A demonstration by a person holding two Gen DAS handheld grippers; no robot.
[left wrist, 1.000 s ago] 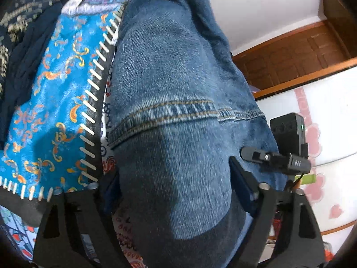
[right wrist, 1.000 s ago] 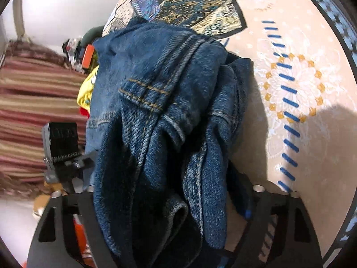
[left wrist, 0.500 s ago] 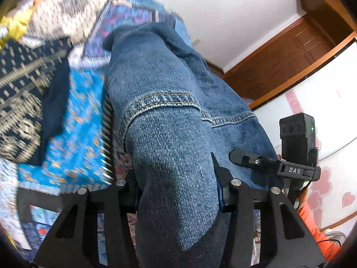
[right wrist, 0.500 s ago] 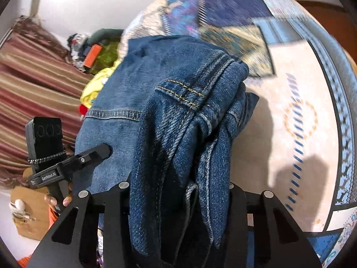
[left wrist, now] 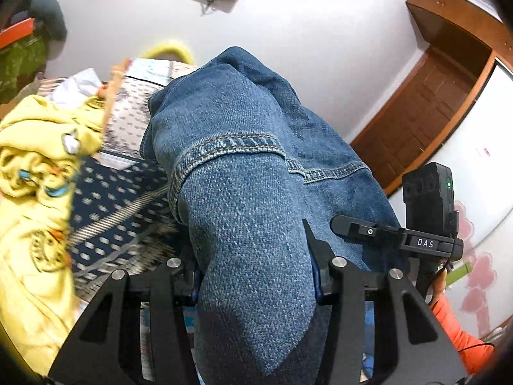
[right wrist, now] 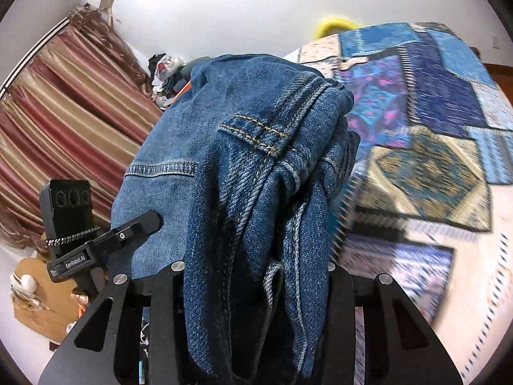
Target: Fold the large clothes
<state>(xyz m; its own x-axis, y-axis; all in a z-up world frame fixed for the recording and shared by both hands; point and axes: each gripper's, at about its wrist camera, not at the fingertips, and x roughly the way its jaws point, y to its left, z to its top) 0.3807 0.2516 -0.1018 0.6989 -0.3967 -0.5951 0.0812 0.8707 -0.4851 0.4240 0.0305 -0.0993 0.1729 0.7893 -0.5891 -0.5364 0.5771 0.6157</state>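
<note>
Two hand-held grippers are each clamped on the same pair of jeans (left wrist: pixel 250 192). The left hand-held gripper (left wrist: pixel 255 276) has its jaws partly closed, pressing from both sides on a thick fold of denim that bulges up between them and hangs down past its frame. The right hand-held gripper (right wrist: pixel 256 272) has its jaws drawn in on a bunched section with a stitched seam and folded edges. From each grip the denim rises ahead and drapes across to the other hand-held gripper, which shows at the edge of each view.

No container can be made out.

Below and left of the left hand-held gripper lies a yellow garment (left wrist: pixel 35 192) on a patterned bedspread (left wrist: pixel 118 199), blurred. To the right of the right hand-held gripper the patchwork bedspread (right wrist: pixel 426 102) spreads in blue, purple and tan. A white wall (left wrist: pixel 288 25) stands beyond, with a wooden door (left wrist: pixel 426 106) to the right of the left hand-held gripper and striped curtains (right wrist: pixel 61 102) to the left of the right one. An orange sleeve (left wrist: pixel 455 330) shows low on the right in the left view.
</note>
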